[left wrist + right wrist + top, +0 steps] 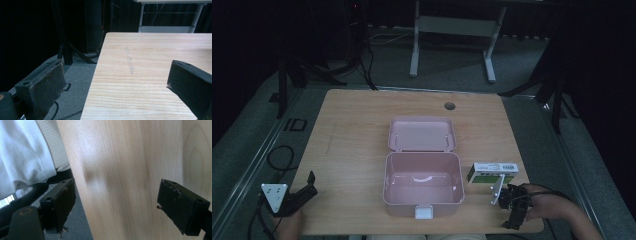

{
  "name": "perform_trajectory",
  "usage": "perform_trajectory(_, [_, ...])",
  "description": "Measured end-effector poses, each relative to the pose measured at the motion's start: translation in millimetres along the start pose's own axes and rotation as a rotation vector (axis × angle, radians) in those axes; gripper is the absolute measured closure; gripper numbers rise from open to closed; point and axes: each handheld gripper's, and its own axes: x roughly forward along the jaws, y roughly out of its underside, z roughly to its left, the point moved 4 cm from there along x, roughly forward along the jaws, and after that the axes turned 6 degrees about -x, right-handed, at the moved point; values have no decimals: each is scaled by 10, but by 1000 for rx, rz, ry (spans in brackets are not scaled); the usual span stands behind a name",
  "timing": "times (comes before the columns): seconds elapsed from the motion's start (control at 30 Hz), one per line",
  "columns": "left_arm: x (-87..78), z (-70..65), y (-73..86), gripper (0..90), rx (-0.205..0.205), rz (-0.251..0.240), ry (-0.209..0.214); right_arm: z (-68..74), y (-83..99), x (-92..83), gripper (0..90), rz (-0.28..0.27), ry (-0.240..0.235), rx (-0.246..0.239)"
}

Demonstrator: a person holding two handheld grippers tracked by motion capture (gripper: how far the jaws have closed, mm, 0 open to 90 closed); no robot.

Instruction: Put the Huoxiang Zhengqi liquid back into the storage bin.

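An open pink box (392, 186) stands in the middle of the wooden table (352, 150), its lid (422, 134) lying back flat behind it and its inside bare. A small white and green carton (492, 172) lies right of the box. My right gripper (514, 219) is just in front of the carton near the table's front right corner, apart from it. In the right gripper view it (117, 195) is open over the table edge with nothing between the jaws. My left gripper (312, 182) rests at the front left corner, open and empty (112, 75).
A white latch (423, 212) sticks out of the box's front wall. A round hole (450, 106) sits near the table's far edge. A person's white garment (22, 157) hangs beside the front edge. Desk legs (414, 45) and cables stand on the floor beyond.
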Motion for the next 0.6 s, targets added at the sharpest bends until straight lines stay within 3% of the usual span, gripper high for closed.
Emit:
perform_trajectory(0.33, [1, -4, 2, 16, 5, 5, 7, 59, -238, -113, 206, 25, 3, -112])
perform_trajectory(0.6, [4, -4, 2, 16, 6, 8, 13, 100, -420, -419, 239, 5, 23, -192])
